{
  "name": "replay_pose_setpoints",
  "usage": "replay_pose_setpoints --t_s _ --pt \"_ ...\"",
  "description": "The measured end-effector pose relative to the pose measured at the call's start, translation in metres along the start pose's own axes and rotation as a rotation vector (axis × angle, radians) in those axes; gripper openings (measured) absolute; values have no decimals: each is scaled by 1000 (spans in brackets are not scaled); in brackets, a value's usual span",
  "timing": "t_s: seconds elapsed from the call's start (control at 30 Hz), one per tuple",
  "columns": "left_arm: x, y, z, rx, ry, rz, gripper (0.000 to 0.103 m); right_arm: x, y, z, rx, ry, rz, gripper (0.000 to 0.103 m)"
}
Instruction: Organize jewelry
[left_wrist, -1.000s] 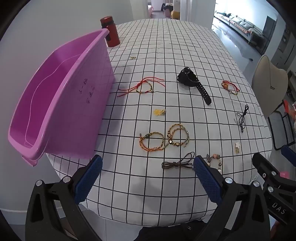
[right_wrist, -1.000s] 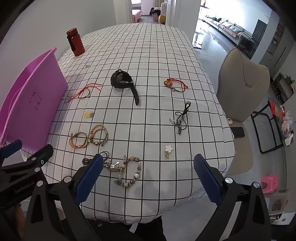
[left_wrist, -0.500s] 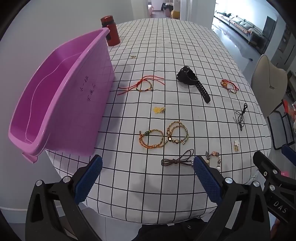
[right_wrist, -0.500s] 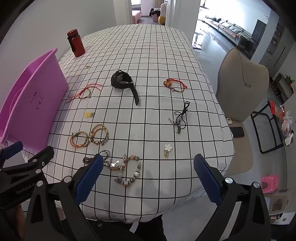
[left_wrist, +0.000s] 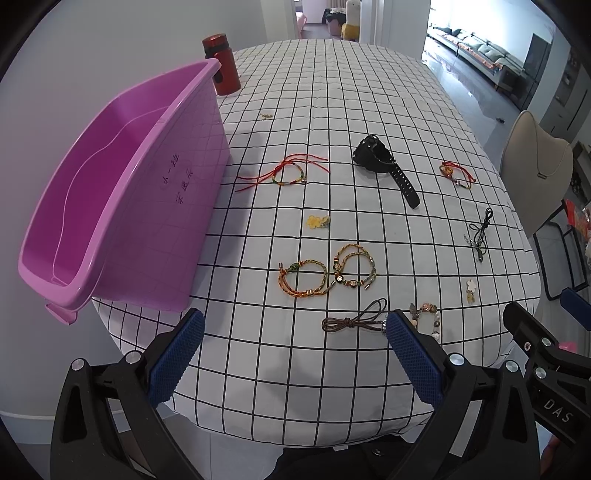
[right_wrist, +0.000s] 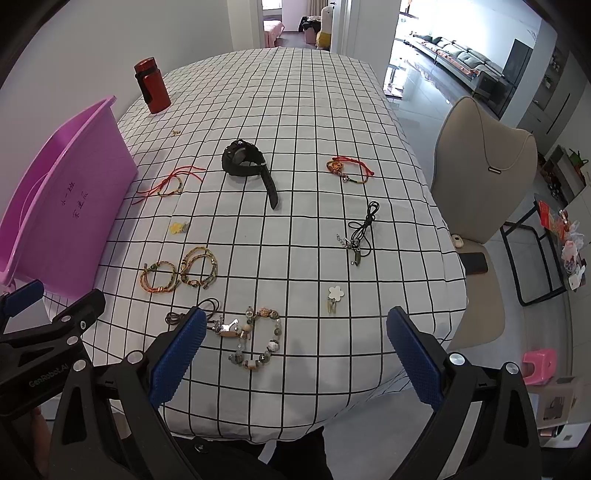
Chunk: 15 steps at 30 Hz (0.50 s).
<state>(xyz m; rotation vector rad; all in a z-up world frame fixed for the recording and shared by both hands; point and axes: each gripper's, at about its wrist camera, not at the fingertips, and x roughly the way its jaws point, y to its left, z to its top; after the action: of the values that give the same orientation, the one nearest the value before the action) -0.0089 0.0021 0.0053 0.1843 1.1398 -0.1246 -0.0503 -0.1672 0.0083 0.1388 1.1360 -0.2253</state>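
Note:
Jewelry lies spread on a checked tablecloth (left_wrist: 332, 92). A black watch (left_wrist: 384, 166) and two red string bracelets (left_wrist: 291, 173) (left_wrist: 456, 173) lie far. Two braided bracelets (left_wrist: 325, 273) lie in the middle. A brown cord (left_wrist: 351, 321) and a beaded bracelet (right_wrist: 258, 339) lie near the front edge. A purple tub (left_wrist: 110, 192) stands at the left. My left gripper (left_wrist: 295, 354) is open and empty above the front edge. My right gripper (right_wrist: 295, 354) is open and empty, with the beaded bracelet between its fingers.
A red bottle (left_wrist: 221, 74) stands behind the tub. A yellow flower charm (left_wrist: 317, 221), a white flower charm (right_wrist: 334, 295) and a black cord necklace (right_wrist: 360, 232) also lie on the cloth. A beige chair (right_wrist: 484, 192) stands to the right of the table.
Both grippers have drawn back and up a little from the table, so the jewelry sits slightly farther in both views. Nothing was picked up.

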Motion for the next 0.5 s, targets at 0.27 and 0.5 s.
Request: replay_pose_setpoints --t_s 0.27,0.5 --pt "0 1 1 -3 -3 1 97 1 1 0 -4 -1 -2 94" --pt "1 2 3 -3 -5 -2 97 1 1 0 -7 -4 -4 94"
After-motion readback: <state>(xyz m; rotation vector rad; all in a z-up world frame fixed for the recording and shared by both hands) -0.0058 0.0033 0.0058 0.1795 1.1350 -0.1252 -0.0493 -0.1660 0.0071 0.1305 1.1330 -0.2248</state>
